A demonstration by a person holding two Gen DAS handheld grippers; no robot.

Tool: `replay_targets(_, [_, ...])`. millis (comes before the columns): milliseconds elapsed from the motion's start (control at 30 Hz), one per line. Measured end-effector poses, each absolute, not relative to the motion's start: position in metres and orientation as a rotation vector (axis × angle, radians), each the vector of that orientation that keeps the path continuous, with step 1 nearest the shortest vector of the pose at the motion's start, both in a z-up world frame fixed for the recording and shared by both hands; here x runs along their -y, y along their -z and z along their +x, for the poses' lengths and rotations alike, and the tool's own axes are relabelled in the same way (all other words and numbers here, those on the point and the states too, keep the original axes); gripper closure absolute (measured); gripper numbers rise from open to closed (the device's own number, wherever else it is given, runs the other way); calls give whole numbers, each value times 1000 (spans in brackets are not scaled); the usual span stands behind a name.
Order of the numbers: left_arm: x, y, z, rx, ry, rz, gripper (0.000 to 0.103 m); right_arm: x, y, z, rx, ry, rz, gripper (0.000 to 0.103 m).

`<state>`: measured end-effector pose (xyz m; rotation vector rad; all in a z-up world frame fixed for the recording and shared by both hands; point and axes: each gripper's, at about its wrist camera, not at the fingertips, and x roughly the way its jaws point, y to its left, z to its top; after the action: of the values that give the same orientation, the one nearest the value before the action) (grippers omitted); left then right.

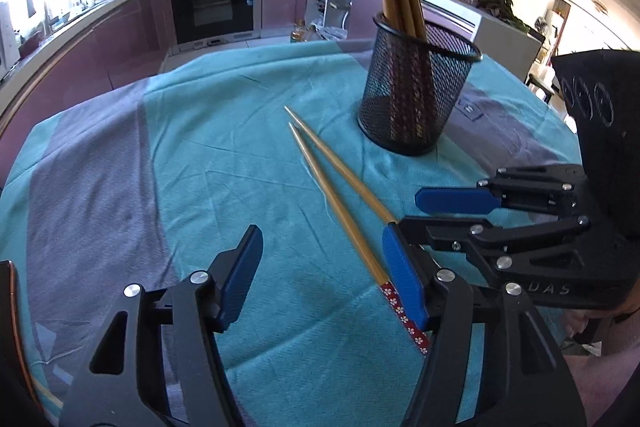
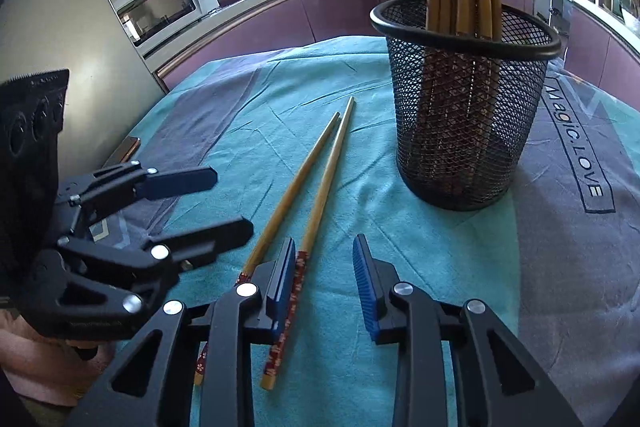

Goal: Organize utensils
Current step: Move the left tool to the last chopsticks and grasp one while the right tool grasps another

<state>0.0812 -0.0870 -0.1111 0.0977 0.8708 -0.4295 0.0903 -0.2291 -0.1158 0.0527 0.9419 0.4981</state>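
"Magic LOVE" printed on the grey-and-teal tablecloth (image 2: pixel 580 155), "DAS" embossed on the right gripper (image 1: pixel 404 223) body

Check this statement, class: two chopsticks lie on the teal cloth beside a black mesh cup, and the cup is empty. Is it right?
Not quite. The two chopsticks do lie on the teal cloth beside the black mesh cup, but the cup is not empty: several chopsticks stand in it. The right wrist view shows this clearly.

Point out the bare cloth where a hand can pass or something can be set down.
Free: the grey-and-teal cloth left of the two loose chopsticks, and the grey band right of the mesh holder. Crowded: near edge, where the left gripper and right gripper flank the chopstick handles.
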Motion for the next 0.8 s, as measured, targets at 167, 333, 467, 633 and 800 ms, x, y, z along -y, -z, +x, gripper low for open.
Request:
replay_targets(167, [95,120,86,-908,438,110,47,230,116,94,-946,-504,60,74])
replay_targets(333, [99,122,89,-913,439,133,52,226,115,101,-945,-505,64,74])
replay_targets(467, [99,124,92,-916,432,133,54,221,113,108,-938,-509,67,74])
replay_targets(633, [98,124,96,-915,425,128,63,213,112,120,-930,-502,50,75])
replay_targets(800, [96,126,100,-917,423,117,67,207,116,130,-938,-483,28,78])
